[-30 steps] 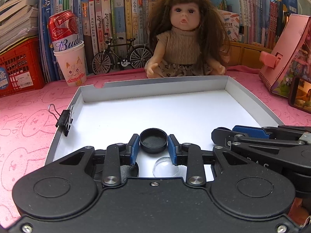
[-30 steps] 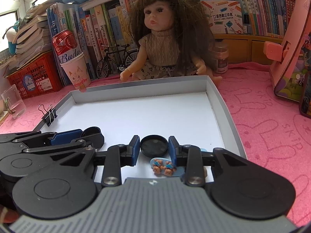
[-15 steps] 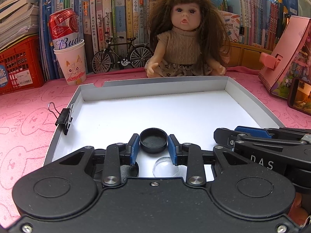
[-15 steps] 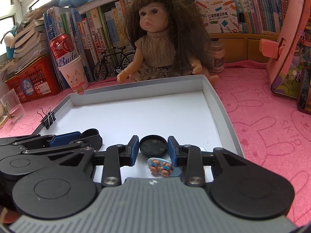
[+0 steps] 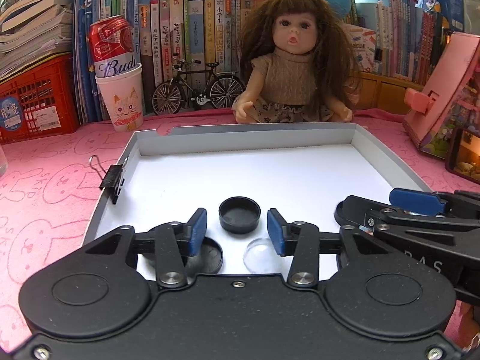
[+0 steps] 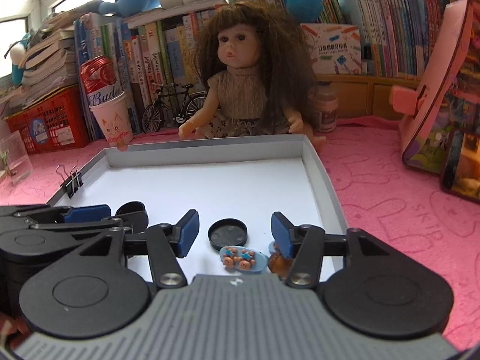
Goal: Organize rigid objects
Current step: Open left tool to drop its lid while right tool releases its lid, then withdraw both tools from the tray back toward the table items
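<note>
Left wrist view looks across a pink cloth with rabbit outlines (image 5: 54, 186) that covers the table, to a back wall of upright books (image 5: 192, 36). At far left stands a red plastic lattice crate (image 5: 36, 102) with a stack of paper on top. Next comes a red drink can lettered "Bud" (image 5: 112, 48) standing in a white paper cup with a cat drawing (image 5: 124, 102), then a small black model bicycle (image 5: 198, 90), a long-haired doll in a beige knit top (image 5: 292, 69), and a pink cardboard playhouse (image 5: 444, 96) at the right edge.

On the cloth lies a shallow white cardboard tray with grey walls (image 5: 240, 138); a black binder clip (image 5: 112, 177) grips its left wall. Inside, a round black plastic cap (image 5: 239, 214) sits on the tray floor between the blue pads of the left gripper (image 5: 237, 229), whose jaws are opening and stand clear of it. A flat black disc (image 5: 207, 255) and a clear glass dome (image 5: 259, 256) lie nearer the camera.

In the right wrist view the right gripper (image 6: 235, 232) is opening too, its pads well off a flat black round lid (image 6: 228, 234). Just below lies a pale blue oval charm with brown bears (image 6: 243, 259). A white box (image 6: 333, 46) behind the doll carries "POCKET LABEL PRINTER".
</note>
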